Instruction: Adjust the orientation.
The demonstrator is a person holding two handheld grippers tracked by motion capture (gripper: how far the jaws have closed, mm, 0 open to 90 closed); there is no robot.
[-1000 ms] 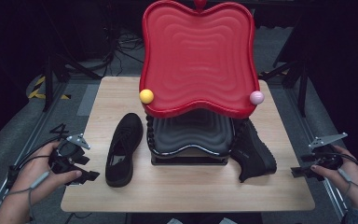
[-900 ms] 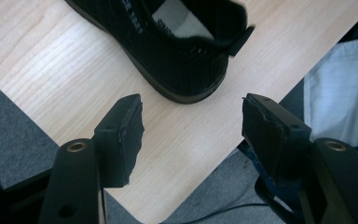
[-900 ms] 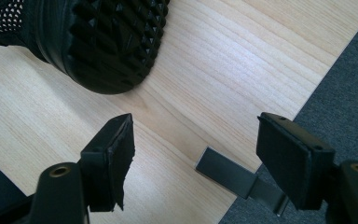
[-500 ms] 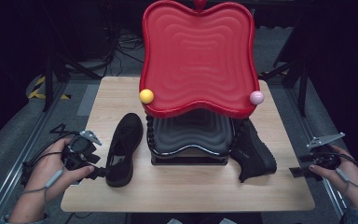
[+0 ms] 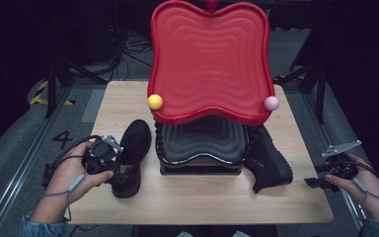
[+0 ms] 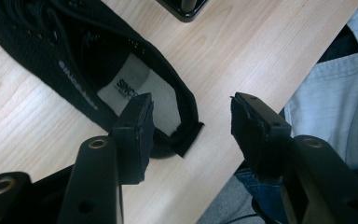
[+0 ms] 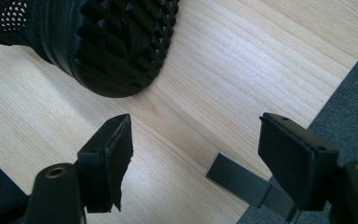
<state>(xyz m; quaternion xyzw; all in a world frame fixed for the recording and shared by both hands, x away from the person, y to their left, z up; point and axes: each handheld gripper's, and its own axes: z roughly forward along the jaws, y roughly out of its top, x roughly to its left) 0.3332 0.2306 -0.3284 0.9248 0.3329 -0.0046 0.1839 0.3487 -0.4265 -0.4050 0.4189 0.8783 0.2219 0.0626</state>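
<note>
High view: left tongs [image 5: 109,165] sit at the heel of the left shoe [image 5: 131,155], at 8 o'clock on the table [image 5: 202,202]. Left gripper view: jaws half-wide, just been closing, straddling the heel collar [image 6: 186,126], one jaw inside. Right gripper view: right tongs [image 7: 196,163] wide apart, right shoe [image 7: 107,42] at 11 o'clock.

Left tongs [image 5: 112,170] at the heel of the left black shoe [image 5: 131,157], right tongs [image 5: 321,181] off the wooden table [image 5: 202,202].

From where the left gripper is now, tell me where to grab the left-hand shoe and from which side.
Take the left-hand shoe by its heel collar, coming from the near table edge. It lies upright with its opening up and heel toward the person, so that thin rim probably fits between the jaws. The left gripper already straddles it, one jaw inside the opening, jaws just been closing, not yet pressing.
</note>
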